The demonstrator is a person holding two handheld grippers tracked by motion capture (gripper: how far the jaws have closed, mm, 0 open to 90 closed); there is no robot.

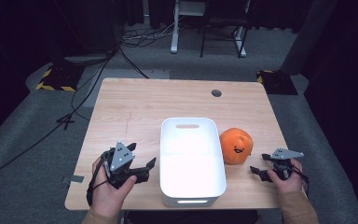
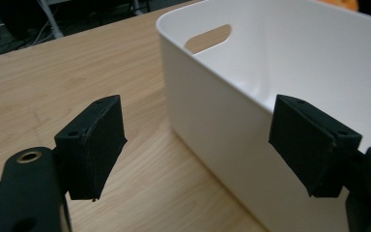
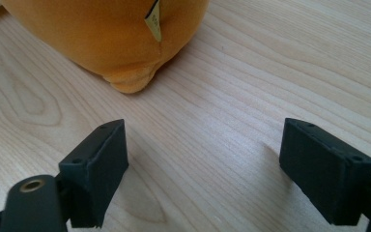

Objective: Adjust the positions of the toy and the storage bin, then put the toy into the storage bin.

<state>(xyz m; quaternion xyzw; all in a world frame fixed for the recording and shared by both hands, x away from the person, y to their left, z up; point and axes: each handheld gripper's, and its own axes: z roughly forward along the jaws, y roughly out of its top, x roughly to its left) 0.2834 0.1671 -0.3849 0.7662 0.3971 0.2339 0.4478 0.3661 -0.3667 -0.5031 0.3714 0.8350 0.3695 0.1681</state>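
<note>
- High view, nearest edge first: the left gripper (image 1: 150,164) rests on the wooden table (image 1: 130,107) just beside the white bin (image 1: 192,186), its jaws spread wide and holding nothing.
- On the other side, the right gripper (image 1: 256,164) sits low on the table with its jaws likewise spread and empty, pointing toward the orange plush toy (image 1: 235,145).
- Right gripper view shows the toy's rounded underside (image 3: 101,34) and a small sewn tag (image 3: 154,21) a little beyond the pads (image 3: 99,166), near but apart; bare wood lies between the jaws.
- Left gripper view shows the bin's side wall (image 2: 217,125) running between that gripper's pads (image 2: 92,145), with a handle slot (image 2: 207,39) at the far end.
- The toy stands on the table touching or almost touching the bin's right wall, outside it; the bin looks empty.
- Judged from this, the step in hand is the approach to the toy, with no grasp made yet.
- Next, the right gripper would need to move forward until its spread jaws straddle the soft body, then close firmly enough to lift it over the rim.
</note>
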